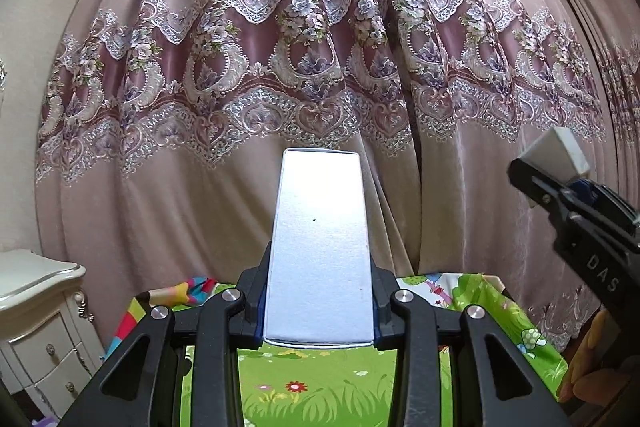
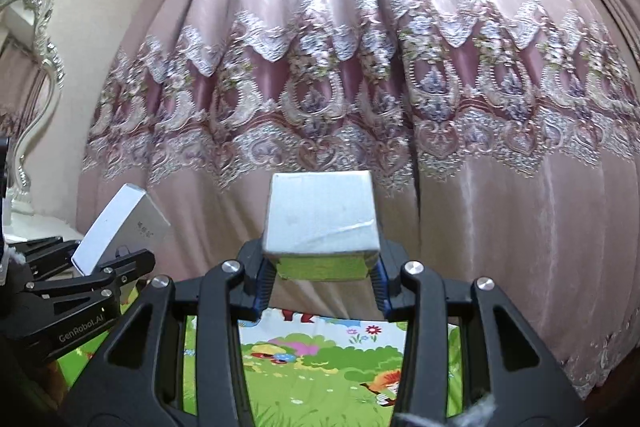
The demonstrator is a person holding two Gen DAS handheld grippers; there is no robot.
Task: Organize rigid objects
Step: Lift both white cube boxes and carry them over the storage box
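My left gripper [image 1: 318,307] is shut on a long flat white box [image 1: 320,247] and holds it up in the air, pointing at the curtain. My right gripper [image 2: 322,281] is shut on a squarish grey-white box [image 2: 322,221] with tape on one face, also held up high. In the left wrist view the right gripper [image 1: 560,183] shows at the right edge with its box [image 1: 558,155]. In the right wrist view the left gripper [image 2: 104,263] shows at lower left with the flat white box [image 2: 116,227].
A pink curtain [image 1: 320,47] with an embroidered band fills the background. A green cartoon play mat [image 1: 316,379] lies below both grippers. A white chest of drawers [image 1: 40,323] stands at the left. An ornate silver mirror [image 2: 36,67] stands at the far left.
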